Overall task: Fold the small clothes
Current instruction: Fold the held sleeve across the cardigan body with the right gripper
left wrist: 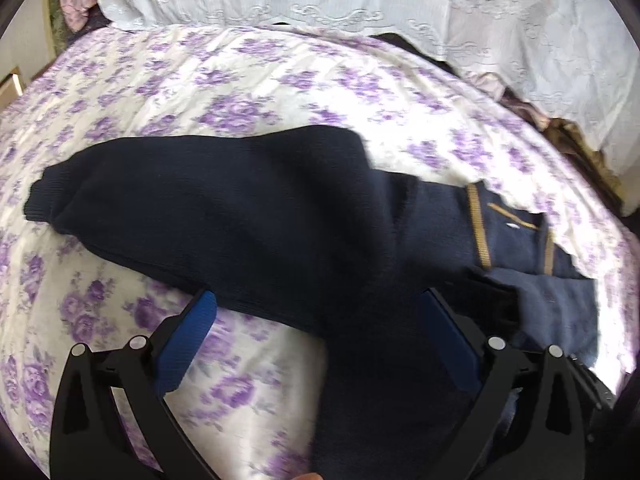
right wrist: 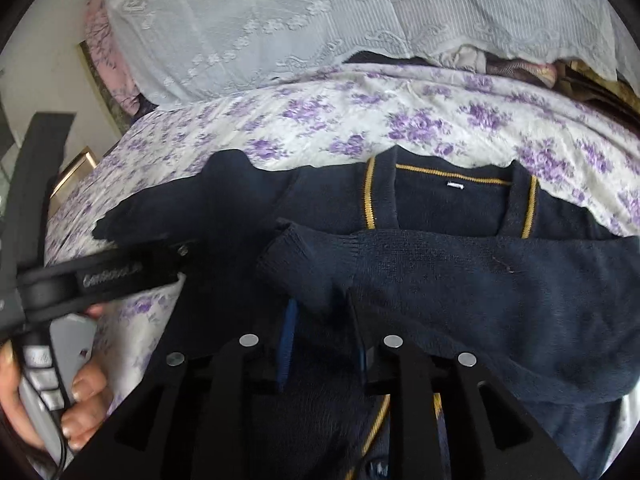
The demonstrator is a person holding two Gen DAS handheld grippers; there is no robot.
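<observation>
Navy knit cardigan (right wrist: 460,280) w/ mustard-yellow trim flat on the white bedspread w/ purple flowers (right wrist: 360,120), both tongs down at its near edge.

Near to far, all relative to the cardigan: right gripper (right wrist: 324,320) sits on its front, blue-padded fingers (right wrist: 287,336) narrowed to a small gap w/ a fold of sleeve cuff bunched between them, so it looks pinched on the knit. Left gripper (left wrist: 316,320) over its left side, fingers (left wrist: 188,340) spread wide, dark sleeve lying across btw them, nothing clamped. One sleeve is folded across the chest; the other runs out left over the bedspread. Collar w/ white label (right wrist: 455,185) on the far side. Beyond that, white lace-edged cloth (right wrist: 320,20) at the head of the bed.
</observation>
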